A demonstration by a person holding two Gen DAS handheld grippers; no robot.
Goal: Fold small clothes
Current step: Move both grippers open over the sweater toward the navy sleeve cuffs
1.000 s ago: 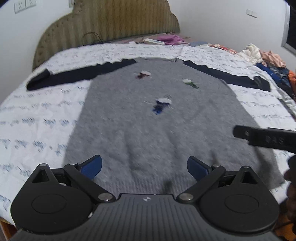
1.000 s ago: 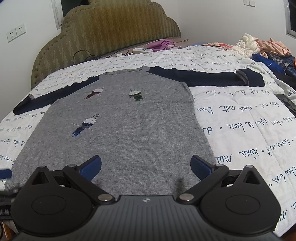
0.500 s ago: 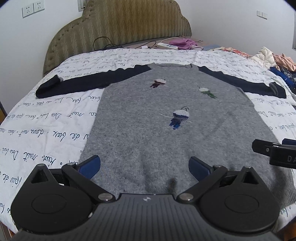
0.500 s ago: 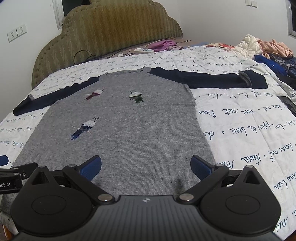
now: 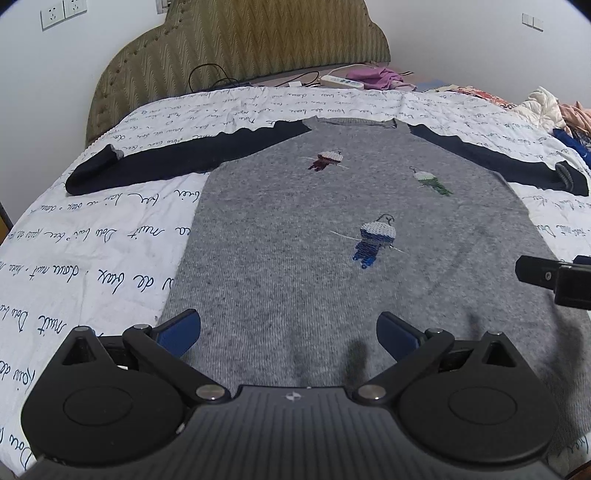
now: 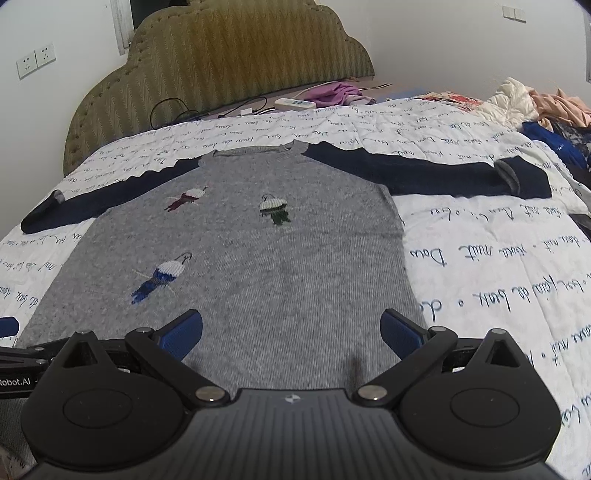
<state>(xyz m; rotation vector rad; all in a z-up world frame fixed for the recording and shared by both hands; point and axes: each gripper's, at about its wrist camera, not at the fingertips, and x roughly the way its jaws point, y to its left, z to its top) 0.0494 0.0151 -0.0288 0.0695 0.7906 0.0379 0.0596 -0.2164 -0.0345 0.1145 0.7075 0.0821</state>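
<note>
1. Left wrist view: at the far left, a wall socket (image 5: 63,14) sits beside the headboard (image 5: 236,48). Below it the quilt (image 5: 92,243), white with blue script, covers the bed.
2. On the quilt lies the sweater (image 5: 295,240), flat and face up, grey body with navy sleeves spread out to both sides, collar toward the headboard. Three small knitted figures mark its chest.
3. Over the sweater's hem, near its left edge, hangs the left gripper (image 5: 289,328), jaws spread wide with nothing between them.
4. At the right edge a black part of the other tool pokes in above the sweater's right side; a clothes pile (image 5: 561,114) lies beyond.
5. Right wrist view: the right gripper (image 6: 291,328) is likewise released and empty, above the hem near the sweater's right edge.
6. Behind, a power strip (image 6: 295,104) and a purple cloth (image 6: 334,92) rest by the headboard.
</note>
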